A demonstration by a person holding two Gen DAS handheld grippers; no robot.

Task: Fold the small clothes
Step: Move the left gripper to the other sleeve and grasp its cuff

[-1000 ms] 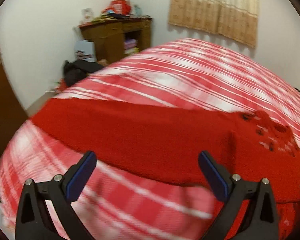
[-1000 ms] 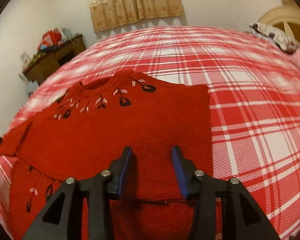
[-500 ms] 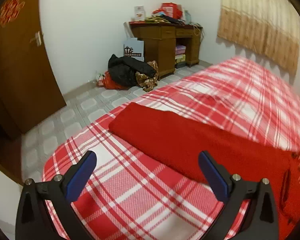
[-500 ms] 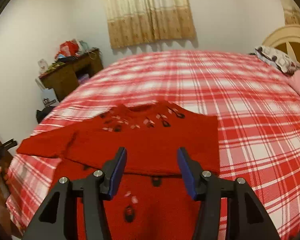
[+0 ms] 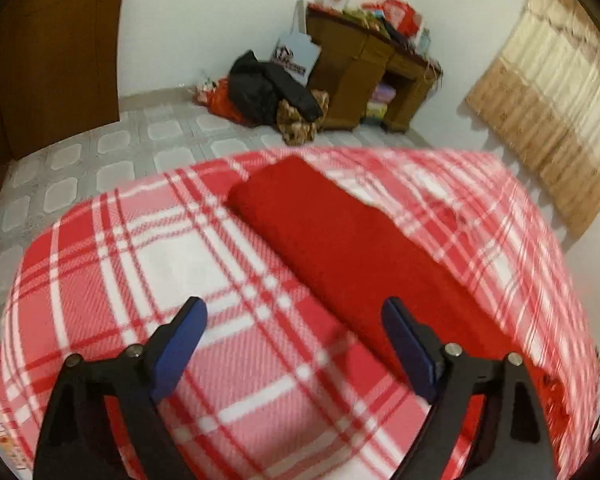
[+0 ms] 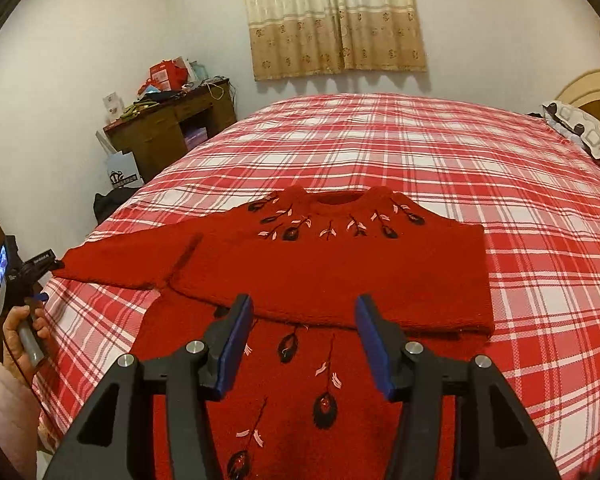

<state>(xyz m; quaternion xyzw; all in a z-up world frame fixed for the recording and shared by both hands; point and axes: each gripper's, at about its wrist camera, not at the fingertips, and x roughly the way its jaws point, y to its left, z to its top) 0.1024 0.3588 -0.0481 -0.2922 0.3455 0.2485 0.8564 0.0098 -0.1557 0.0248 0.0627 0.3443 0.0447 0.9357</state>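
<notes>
A small red knit sweater with dark leaf embroidery lies flat on the red plaid bedspread. One side is folded over its front, and one sleeve sticks out to the left. In the left wrist view that sleeve runs diagonally away from me. My left gripper is open and empty above the bedspread, just left of the sleeve. My right gripper is open and empty above the sweater's lower part. The left gripper also shows in the right wrist view at the sleeve's cuff.
The bed's corner and edge lie close below the left gripper, with tiled floor beyond. A wooden desk and a pile of clothes stand by the wall. Pillows lie at the bed's far right.
My right gripper has opened wider and pulled back and up from the sweater. My left gripper has swung left toward the sleeve's cuff and the bed corner.
</notes>
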